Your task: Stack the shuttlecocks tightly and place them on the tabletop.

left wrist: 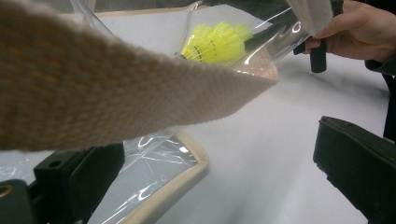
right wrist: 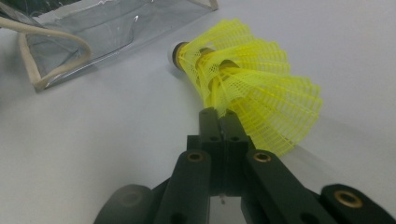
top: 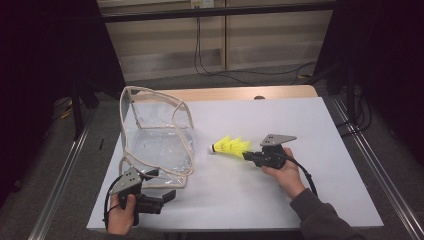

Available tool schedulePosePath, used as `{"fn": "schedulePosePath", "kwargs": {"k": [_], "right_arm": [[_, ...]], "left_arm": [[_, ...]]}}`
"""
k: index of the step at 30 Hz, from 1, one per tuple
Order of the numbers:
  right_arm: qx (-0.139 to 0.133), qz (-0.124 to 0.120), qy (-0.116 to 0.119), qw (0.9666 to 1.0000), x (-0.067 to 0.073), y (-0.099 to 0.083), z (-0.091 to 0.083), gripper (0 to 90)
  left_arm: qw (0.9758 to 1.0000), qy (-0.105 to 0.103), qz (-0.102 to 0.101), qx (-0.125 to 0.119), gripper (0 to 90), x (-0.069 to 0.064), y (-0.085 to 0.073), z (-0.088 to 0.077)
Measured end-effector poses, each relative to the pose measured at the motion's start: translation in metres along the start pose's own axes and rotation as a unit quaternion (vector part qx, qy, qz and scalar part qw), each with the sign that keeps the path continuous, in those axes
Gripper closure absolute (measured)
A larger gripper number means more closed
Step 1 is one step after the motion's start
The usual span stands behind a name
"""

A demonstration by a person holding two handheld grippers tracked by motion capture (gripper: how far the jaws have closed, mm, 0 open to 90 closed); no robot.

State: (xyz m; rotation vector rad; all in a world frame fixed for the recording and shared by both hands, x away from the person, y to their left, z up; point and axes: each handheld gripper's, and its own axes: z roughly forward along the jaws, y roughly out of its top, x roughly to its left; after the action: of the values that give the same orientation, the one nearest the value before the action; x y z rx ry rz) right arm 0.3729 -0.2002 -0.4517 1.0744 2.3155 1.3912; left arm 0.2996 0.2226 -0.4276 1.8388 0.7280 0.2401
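A yellow mesh shuttlecock [top: 231, 147], seemingly two or three nested together, lies on its side mid-table, its white cork tip [right wrist: 175, 50] pointing at the bag. My right gripper [top: 248, 155] is shut on the rim of the yellow shuttlecock [right wrist: 252, 88] skirt, its jaws pressed together on the mesh [right wrist: 219, 123]. A clear plastic bag [top: 157, 137] with beige straps stands open at the left. My left gripper [top: 161, 185] is open at the bag's near corner. In the left gripper view a beige strap [left wrist: 116, 88] crosses close in front, and the bag's bottom edge [left wrist: 177, 182] lies between the jaws, untouched.
The white tabletop [top: 240, 195] has free room in front and to the right. A wooden edge [top: 240, 93] runs along the far side. Metal rails [top: 365, 150] flank the table, and cables [top: 210, 70] lie on the floor behind.
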Motion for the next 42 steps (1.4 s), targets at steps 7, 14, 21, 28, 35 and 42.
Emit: {"fn": "schedulePosePath", "kwargs": {"k": [7,14,21,28,35,42], "right_arm": [[-0.002,0.004,0.000,1.0000,-0.0003,0.0001,0.0012,90.0],[-0.003,0.003,0.000,1.0000,0.0006,0.0011,0.0031,90.0],[-0.005,0.004,-0.001,1.0000,0.0006,0.0016,0.0046,90.0],[-0.007,0.006,-0.002,1.0000,0.0006,0.0022,0.0055,90.0],[-0.008,0.006,-0.002,0.9999,0.0008,0.0027,0.0063,90.0],[-0.012,0.006,-0.004,0.9999,-0.0001,0.0042,0.0056,90.0]], "left_arm": [[1.0000,0.000,0.000,0.000,2.0,0.0000,0.0000,-0.0001],[1.0000,0.001,0.000,0.000,2.0,-0.0002,0.0000,0.0000],[1.0000,0.001,-0.001,-0.001,2.0,-0.0002,0.0000,0.0001],[1.0000,0.000,-0.001,-0.001,2.0,-0.0002,0.0000,0.0001],[1.0000,0.000,-0.001,0.000,2.0,-0.0002,0.0001,-0.0001],[1.0000,0.000,-0.001,-0.001,2.0,-0.0001,0.0001,-0.0001]]}}
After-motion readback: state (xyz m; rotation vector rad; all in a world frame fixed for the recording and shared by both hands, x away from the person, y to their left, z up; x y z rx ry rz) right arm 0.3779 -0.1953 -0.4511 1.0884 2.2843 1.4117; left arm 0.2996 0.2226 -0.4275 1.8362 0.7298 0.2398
